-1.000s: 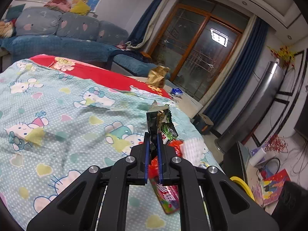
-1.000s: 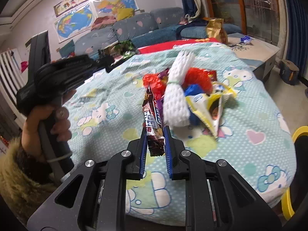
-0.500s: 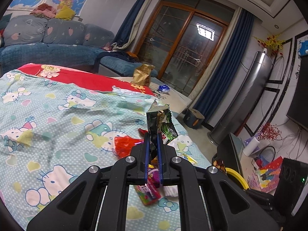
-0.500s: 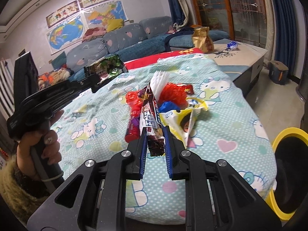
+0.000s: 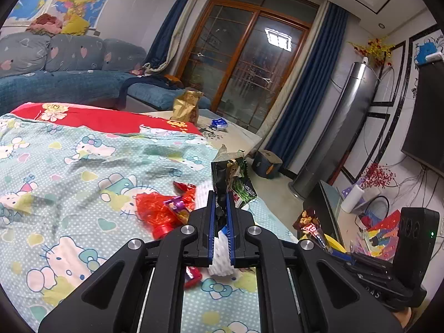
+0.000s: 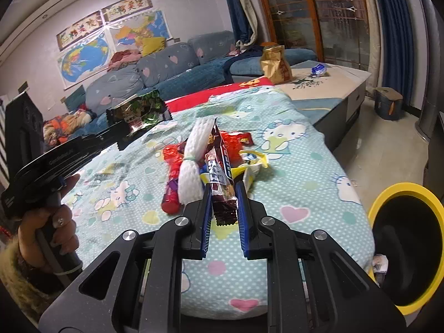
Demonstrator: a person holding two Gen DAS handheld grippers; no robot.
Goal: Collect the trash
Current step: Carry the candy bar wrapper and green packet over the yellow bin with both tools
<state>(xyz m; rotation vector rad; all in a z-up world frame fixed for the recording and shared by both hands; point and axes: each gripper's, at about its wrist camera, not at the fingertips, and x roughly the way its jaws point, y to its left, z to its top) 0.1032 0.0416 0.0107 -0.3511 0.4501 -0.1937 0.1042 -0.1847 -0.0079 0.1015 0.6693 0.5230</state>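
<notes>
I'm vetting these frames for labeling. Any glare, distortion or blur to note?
Left wrist view: strong fisheye bending of the glass door, where a ceiling light reflection glares; the green wrapper is sharp. Right wrist view: black vignette at the corners, curved walls, the brown wrapper sharp, the yellow bin dim inside.

Both grippers are matte black plastic, the left gripper [image 5: 220,202] and right gripper [image 6: 224,197] alike: two angular linkage arms with triangular cut-outs, round silver screw heads at the joints, and fingers [image 6: 206,216] lined with ribbed blue pads. Seen from the right wrist camera, the left hand [image 6: 51,236] shows bare skin, dark-painted nails and a fuzzy olive-tan sleeve cuff; pale lettering marks the tool's side.
</notes>
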